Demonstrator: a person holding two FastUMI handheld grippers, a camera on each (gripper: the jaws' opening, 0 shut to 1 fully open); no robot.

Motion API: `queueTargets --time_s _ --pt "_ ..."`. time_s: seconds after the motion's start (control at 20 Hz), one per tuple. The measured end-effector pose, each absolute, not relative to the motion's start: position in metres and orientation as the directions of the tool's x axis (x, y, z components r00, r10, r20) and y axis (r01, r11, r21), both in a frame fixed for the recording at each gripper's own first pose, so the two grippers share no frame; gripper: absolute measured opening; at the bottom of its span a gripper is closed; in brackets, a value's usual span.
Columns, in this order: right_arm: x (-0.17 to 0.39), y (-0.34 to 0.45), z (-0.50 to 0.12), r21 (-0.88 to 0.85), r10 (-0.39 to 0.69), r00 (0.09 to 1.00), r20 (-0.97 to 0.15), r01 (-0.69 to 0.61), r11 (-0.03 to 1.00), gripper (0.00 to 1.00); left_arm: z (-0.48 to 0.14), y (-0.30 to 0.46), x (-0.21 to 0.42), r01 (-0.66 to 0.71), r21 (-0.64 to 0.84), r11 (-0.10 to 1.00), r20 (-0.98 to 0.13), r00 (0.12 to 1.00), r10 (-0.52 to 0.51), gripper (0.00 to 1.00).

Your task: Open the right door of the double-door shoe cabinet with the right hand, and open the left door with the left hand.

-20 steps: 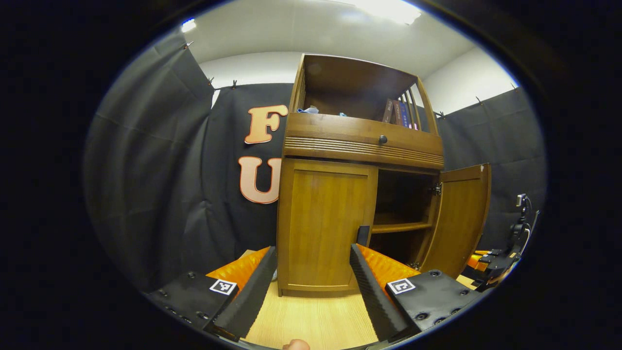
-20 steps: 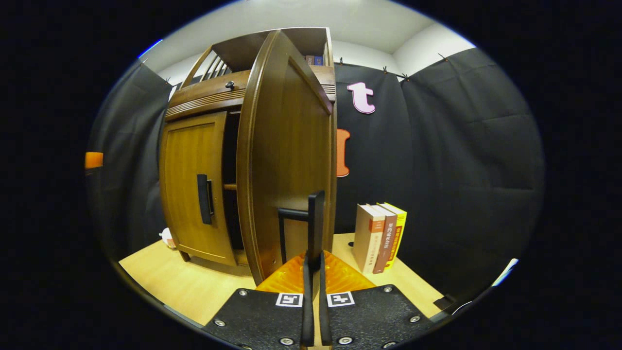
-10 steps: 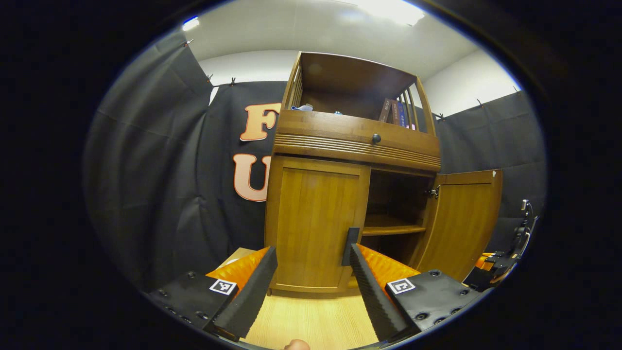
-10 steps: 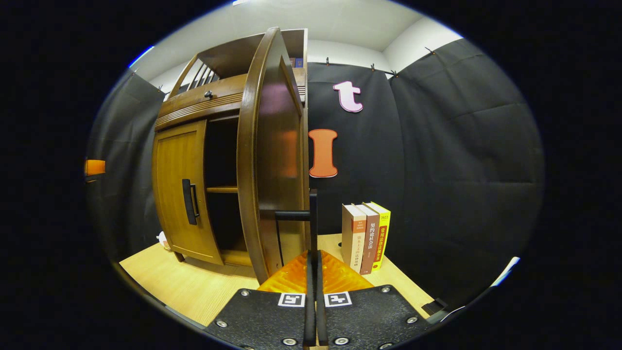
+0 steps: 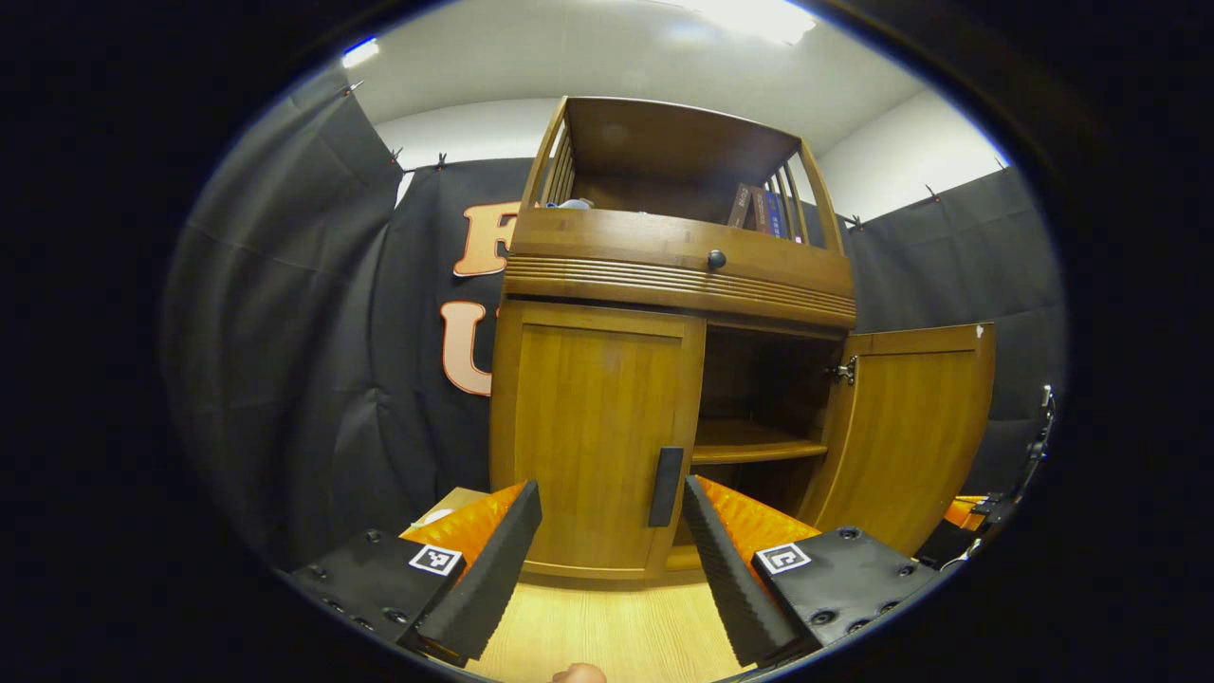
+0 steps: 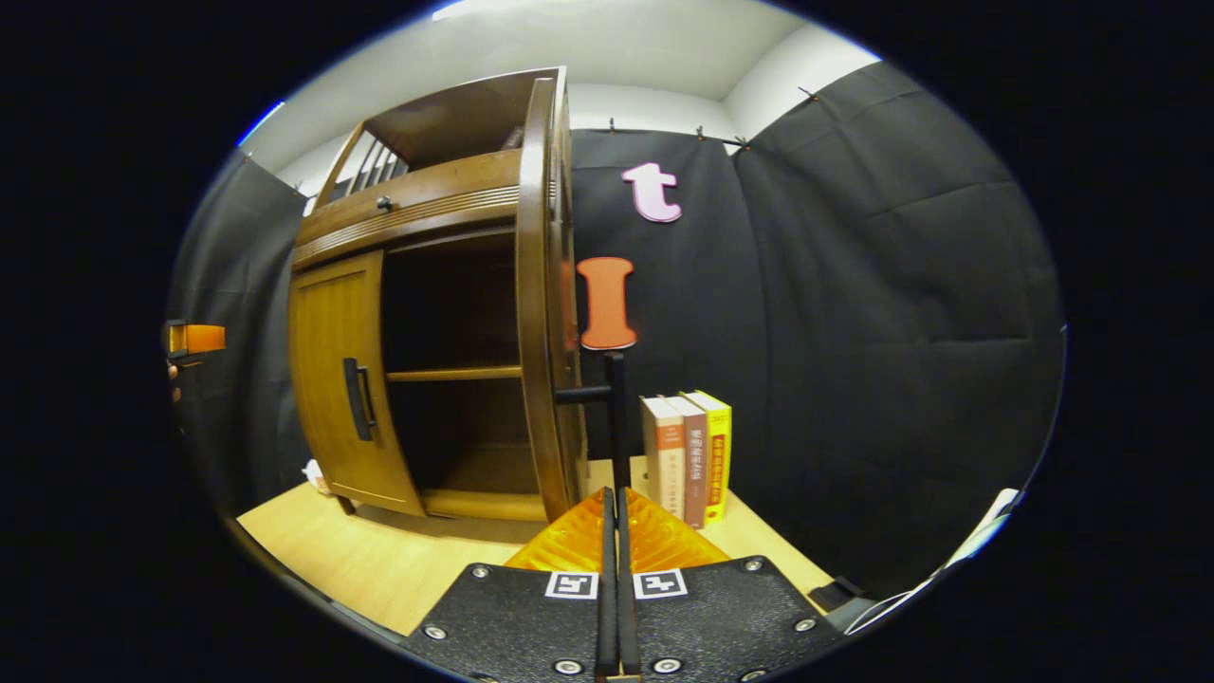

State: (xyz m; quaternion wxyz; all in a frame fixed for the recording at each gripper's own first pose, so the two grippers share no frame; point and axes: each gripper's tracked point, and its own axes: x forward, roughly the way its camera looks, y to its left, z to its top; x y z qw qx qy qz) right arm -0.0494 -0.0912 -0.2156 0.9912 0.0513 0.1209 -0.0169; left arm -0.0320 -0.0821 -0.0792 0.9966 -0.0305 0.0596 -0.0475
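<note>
Swung wide since a moment earlier by right hand-held gripper (image 6: 615,493) clenched on its black bar handle (image 6: 615,417): brown wooden right cabinet door (image 5: 906,432); closed left door (image 5: 593,441) next, left hand-held gripper (image 5: 612,503) released before its handle (image 5: 666,487).

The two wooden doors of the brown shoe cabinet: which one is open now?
The right door is open, swung wide with the inner shelf showing. The left door is shut flat, its dark bar handle untouched.
</note>
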Motion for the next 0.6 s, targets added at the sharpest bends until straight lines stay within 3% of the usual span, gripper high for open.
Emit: queueTargets --time_s 0.3,0.35,0.45,0.5,0.55,0.6 --pt "-0.062 -0.106 -0.204 0.112 -0.043 0.975 -0.219 0.069 0.991 0.0 -0.104 -0.116 0.006 0.112 -0.06 0.992 -0.134 0.984 -0.119 0.97" --pt "-0.065 -0.108 -0.202 0.113 -0.043 0.975 -0.216 0.069 0.991 0.05 -0.11 -0.121 0.012 0.115 -0.052 0.992 -0.141 0.982 -0.122 0.97" --pt "-0.07 -0.112 -0.198 0.116 -0.043 0.977 -0.209 0.068 0.991 0.0 -0.123 -0.131 0.028 0.115 -0.028 0.993 -0.165 0.979 -0.119 0.97" --pt "-0.071 -0.114 -0.196 0.118 -0.046 0.977 -0.207 0.071 0.99 0.06 -0.129 -0.137 0.035 0.122 -0.022 0.992 -0.175 0.977 -0.124 0.98" --pt "-0.072 -0.115 -0.195 0.124 -0.048 0.978 -0.204 0.074 0.99 0.0 -0.137 -0.143 0.043 0.128 -0.021 0.992 -0.182 0.975 -0.129 0.99" --pt "-0.071 -0.116 -0.195 0.128 -0.05 0.978 -0.205 0.077 0.989 0.02 -0.143 -0.148 0.051 0.133 -0.02 0.991 -0.186 0.973 -0.134 0.97"
